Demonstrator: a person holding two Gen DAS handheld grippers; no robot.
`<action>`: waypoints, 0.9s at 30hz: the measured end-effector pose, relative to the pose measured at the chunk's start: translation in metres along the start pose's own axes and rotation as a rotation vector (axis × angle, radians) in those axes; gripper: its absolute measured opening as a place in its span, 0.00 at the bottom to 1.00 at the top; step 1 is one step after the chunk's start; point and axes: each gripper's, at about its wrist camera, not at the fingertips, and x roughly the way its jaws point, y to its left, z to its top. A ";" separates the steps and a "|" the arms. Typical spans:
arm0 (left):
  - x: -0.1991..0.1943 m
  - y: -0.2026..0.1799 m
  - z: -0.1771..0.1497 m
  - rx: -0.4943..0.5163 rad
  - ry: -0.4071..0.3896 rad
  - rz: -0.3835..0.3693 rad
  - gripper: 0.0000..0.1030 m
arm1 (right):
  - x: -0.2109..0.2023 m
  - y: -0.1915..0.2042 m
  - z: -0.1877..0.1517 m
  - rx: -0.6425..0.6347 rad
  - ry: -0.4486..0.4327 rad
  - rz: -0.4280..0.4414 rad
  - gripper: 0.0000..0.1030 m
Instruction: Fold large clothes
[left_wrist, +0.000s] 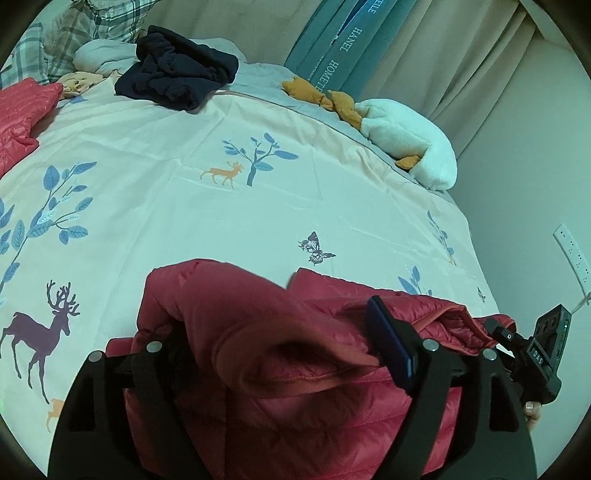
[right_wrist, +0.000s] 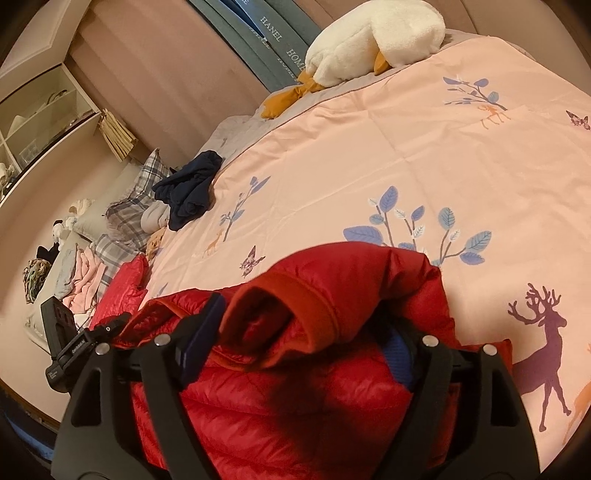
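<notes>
1. The puffer jacket (left_wrist: 295, 350) lies on the duvet (left_wrist: 258, 206), at its near edge.
2. The crumpled garment (left_wrist: 177, 74) lies on the duvet's far side.
3. The plush goose (left_wrist: 406, 144) lies along the duvet's far right edge.
</notes>
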 end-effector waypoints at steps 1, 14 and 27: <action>0.001 0.001 0.002 -0.008 0.001 -0.004 0.80 | 0.001 0.000 0.000 0.003 0.000 0.000 0.80; -0.002 0.023 0.021 -0.061 -0.063 0.034 0.93 | 0.008 -0.014 0.009 0.074 -0.055 -0.027 0.89; -0.005 0.032 0.016 0.029 -0.030 0.130 0.93 | -0.003 0.016 0.006 -0.130 -0.076 -0.241 0.90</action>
